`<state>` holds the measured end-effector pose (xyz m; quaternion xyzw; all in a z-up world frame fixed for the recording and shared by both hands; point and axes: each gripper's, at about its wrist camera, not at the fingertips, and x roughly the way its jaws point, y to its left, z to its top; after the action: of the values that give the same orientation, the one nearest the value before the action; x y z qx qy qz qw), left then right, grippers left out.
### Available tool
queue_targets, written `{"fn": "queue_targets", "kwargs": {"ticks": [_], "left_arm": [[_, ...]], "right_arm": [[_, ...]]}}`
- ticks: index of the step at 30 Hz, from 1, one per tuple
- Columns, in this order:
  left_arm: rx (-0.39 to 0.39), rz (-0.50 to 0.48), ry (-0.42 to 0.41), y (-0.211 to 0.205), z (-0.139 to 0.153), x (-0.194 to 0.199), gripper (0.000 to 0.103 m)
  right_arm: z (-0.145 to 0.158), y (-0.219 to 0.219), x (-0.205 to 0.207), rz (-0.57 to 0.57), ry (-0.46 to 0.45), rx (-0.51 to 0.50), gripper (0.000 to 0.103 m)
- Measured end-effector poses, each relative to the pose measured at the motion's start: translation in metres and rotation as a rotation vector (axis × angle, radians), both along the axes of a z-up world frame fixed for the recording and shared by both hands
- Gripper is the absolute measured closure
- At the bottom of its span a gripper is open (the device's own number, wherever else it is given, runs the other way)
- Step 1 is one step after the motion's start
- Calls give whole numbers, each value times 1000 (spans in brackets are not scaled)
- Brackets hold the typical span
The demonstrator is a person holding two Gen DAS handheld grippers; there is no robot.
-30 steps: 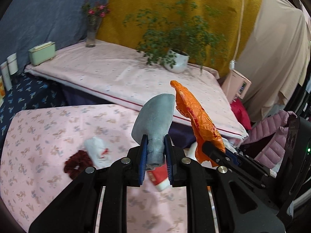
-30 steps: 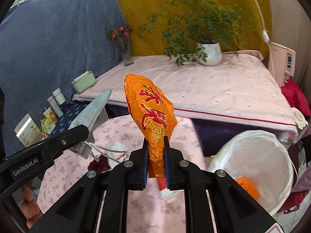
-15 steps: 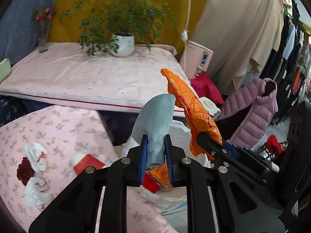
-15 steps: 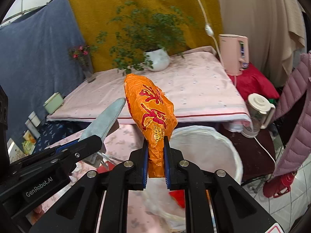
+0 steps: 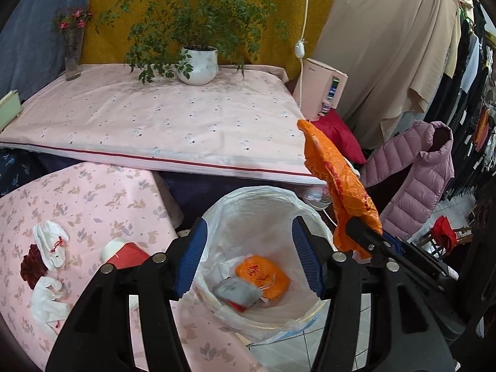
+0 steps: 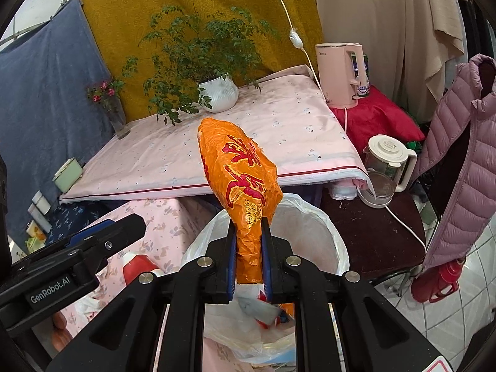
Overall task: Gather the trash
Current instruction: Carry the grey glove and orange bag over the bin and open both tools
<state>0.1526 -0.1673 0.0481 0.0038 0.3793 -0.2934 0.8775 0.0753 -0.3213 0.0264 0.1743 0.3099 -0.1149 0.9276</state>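
My left gripper (image 5: 248,229) hangs over the white-lined trash bin (image 5: 310,204), its jaws opening with nothing between them. A grey packet (image 5: 237,291) lies at the bottom of the bin beside an orange packet (image 5: 263,276). My right gripper (image 6: 248,226) is shut on an orange snack wrapper (image 6: 240,179), which stands upright above the bin (image 6: 313,217). That wrapper (image 5: 338,192) also shows at the right of the left wrist view. The left gripper's finger (image 6: 124,229) juts in at the left of the right wrist view.
On the pink floral table (image 5: 93,198) lie a tipped red cup (image 5: 127,254), white tissues (image 5: 51,241) and a dark red scrunchie (image 5: 31,266). Behind are a potted plant (image 5: 198,65), a pink kettle (image 6: 341,74), a glass jug (image 6: 384,167) and a mauve jacket (image 5: 418,179).
Both grippers swung right from over the table to over the bin. The left jaws opened and the grey packet dropped into the bin. The right still grips the orange wrapper.
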Motion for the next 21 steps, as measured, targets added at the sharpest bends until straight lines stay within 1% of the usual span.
{"fn": "queue_targets", "kwargs": {"ticks": [14,15,17,18,19,20,21], "left_arm": [[12,43,-10,18,1,2,49],[12,45,-10,19,1,2,49],[15,53,-10,22,0,2,48],[17,58,-9,24,0,2,43],[18,66,-9,26,-1,3,37],[17,76,-10,29,-1,3,36],[15,86,-9,32,-1,3,34]], "right_arm": [[-1,13,8,26,2,-1,89],[-1,13,8,27,4,0,85],[0,15,9,28,6,0,82],[1,16,9,22,4,-8,73],[1,17,9,19,-1,-12,67],[3,18,8,10,-11,-18,58],[4,19,7,6,-19,-22,56]]}}
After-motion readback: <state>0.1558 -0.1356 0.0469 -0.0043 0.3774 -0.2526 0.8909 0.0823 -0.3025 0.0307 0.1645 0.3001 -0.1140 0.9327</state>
